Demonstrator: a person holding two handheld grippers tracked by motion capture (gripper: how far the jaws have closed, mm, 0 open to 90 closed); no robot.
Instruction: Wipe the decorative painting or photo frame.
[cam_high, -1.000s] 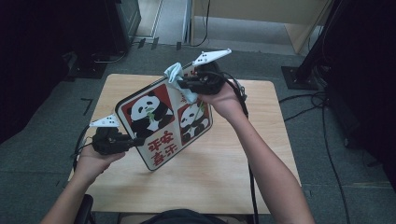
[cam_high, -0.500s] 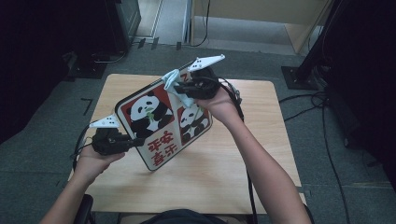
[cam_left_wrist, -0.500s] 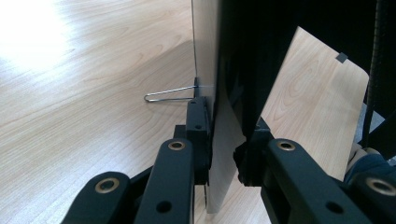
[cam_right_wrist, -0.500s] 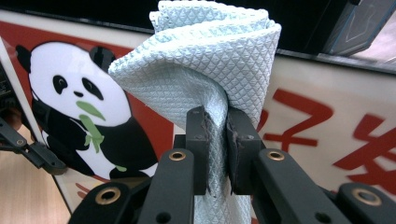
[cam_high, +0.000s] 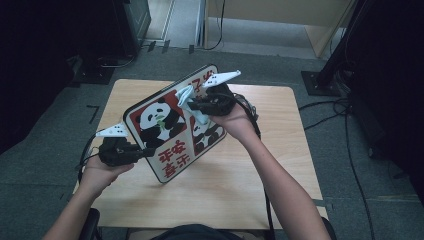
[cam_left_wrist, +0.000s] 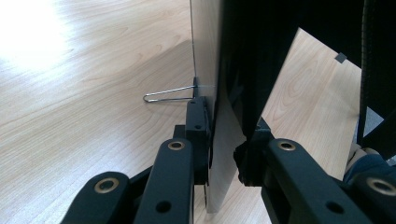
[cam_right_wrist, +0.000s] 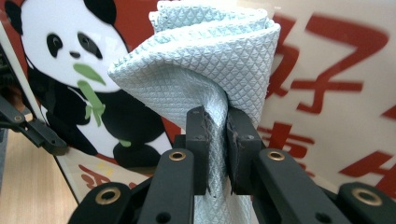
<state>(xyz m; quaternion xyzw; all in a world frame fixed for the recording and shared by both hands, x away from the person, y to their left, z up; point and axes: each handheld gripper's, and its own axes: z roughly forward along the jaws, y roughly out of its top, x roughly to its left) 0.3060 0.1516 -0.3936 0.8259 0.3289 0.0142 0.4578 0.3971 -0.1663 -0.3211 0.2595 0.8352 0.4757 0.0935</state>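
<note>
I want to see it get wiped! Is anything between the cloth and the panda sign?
Nothing visible is. The right tongs pinch the light blue cloth right at the panda sign, which the left tongs hold upright by its edge.

Most of the table (cam_high: 280, 165) is left bare, so plenty of room is had right of and in front of the sign (cam_high: 170, 132). The middle is blocked by that tilted sign. Its left edge is taken up by the left tool (cam_high: 142, 152), its face by the cloth (cam_high: 192, 102).
</note>
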